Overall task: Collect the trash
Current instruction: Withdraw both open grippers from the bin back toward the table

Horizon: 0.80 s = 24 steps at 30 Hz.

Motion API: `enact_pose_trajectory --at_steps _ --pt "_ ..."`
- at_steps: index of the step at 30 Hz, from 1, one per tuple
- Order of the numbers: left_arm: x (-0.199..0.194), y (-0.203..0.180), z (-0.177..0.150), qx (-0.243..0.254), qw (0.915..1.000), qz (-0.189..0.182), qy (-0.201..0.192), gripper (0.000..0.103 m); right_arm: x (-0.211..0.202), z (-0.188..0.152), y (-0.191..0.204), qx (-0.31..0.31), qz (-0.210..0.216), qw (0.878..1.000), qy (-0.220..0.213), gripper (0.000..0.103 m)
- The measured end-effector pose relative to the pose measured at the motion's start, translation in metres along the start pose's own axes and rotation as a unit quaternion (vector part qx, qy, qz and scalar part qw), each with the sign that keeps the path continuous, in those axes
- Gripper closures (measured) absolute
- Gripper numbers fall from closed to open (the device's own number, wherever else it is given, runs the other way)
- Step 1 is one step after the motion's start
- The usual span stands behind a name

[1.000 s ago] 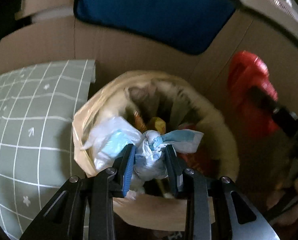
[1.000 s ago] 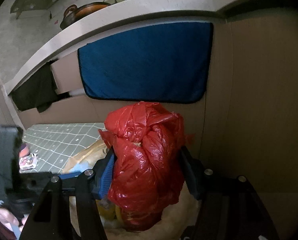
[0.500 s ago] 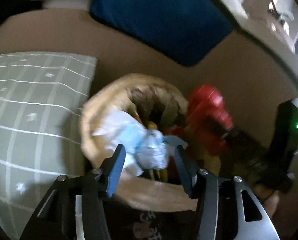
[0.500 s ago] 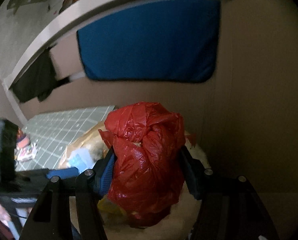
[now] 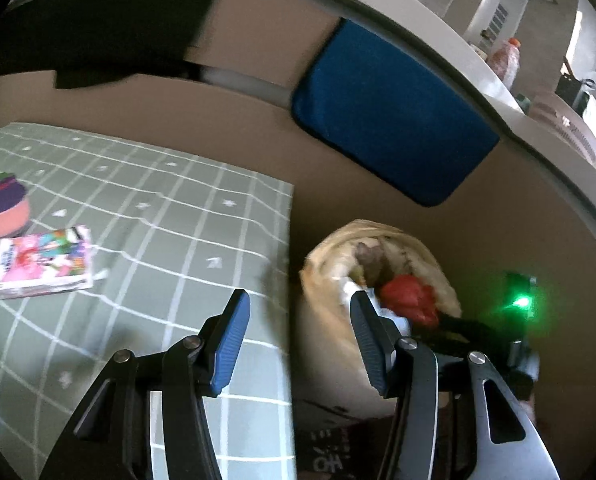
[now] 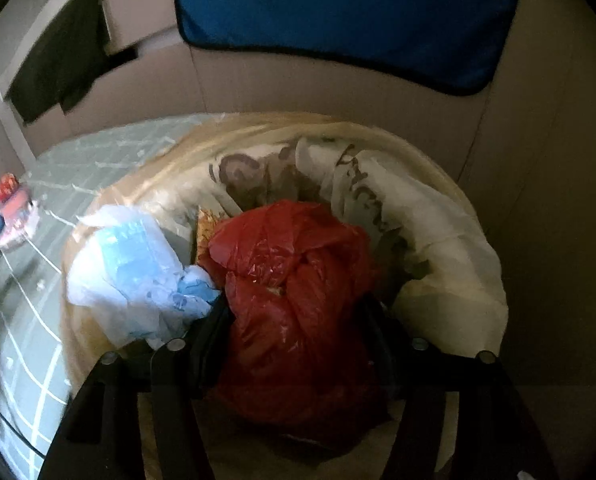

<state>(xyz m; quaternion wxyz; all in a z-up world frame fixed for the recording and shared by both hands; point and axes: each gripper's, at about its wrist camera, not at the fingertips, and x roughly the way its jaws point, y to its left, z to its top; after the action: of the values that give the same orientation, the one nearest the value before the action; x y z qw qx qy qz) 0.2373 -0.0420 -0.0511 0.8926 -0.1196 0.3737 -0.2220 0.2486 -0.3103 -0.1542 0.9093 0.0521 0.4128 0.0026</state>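
My right gripper (image 6: 298, 312) is shut on a crumpled red plastic bag (image 6: 294, 280) and holds it down in the mouth of the lined trash bin (image 6: 449, 240). A white and blue wrapper bundle (image 6: 134, 276) lies on the bin's left rim. My left gripper (image 5: 298, 332) is open and empty, raised over the edge between the green grid tablecloth (image 5: 158, 216) and the bin (image 5: 325, 264). The red bag (image 5: 409, 298) and the right gripper's body with a green light (image 5: 519, 302) show in the left wrist view.
On the tablecloth at left lie a colourful packet (image 5: 44, 268), a pink and purple cup (image 5: 4, 208) and small red items. A cardboard wall (image 5: 238, 120) with a blue cloth (image 5: 389, 120) stands behind the bin. A counter edge runs above.
My left gripper let go of the white and blue bundle into the bin, opened, and pulled back up and left. My right gripper moved the red bag down into the bin.
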Motion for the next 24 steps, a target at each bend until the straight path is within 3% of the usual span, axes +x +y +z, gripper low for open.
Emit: enact_pose_trajectory --at_steps 3,7,11,14,18,24 --pt "-0.014 0.008 -0.002 0.005 0.9995 0.024 -0.02 0.05 -0.016 -0.004 0.002 0.002 -0.003 1.0 -0.026 0.026" --pt "-0.036 0.018 -0.005 0.018 0.9964 0.063 -0.052 0.05 -0.048 -0.009 0.007 -0.001 0.0 0.998 -0.067 0.025" --pt "-0.06 0.031 -0.007 0.009 0.994 0.078 -0.076 0.05 -0.084 0.0 0.026 -0.017 0.006 0.993 -0.118 0.025" --pt "-0.082 0.045 -0.009 -0.002 0.9904 0.1 -0.096 0.05 -0.109 0.006 0.043 -0.028 0.031 0.988 -0.148 0.025" --pt "-0.117 0.073 -0.014 -0.024 0.9819 0.141 -0.125 0.05 -0.12 0.014 0.07 -0.043 0.063 0.985 -0.154 0.025" --pt "-0.17 0.135 -0.026 -0.077 0.9604 0.21 -0.166 0.05 -0.104 0.018 0.145 -0.106 0.111 0.978 -0.14 0.025"
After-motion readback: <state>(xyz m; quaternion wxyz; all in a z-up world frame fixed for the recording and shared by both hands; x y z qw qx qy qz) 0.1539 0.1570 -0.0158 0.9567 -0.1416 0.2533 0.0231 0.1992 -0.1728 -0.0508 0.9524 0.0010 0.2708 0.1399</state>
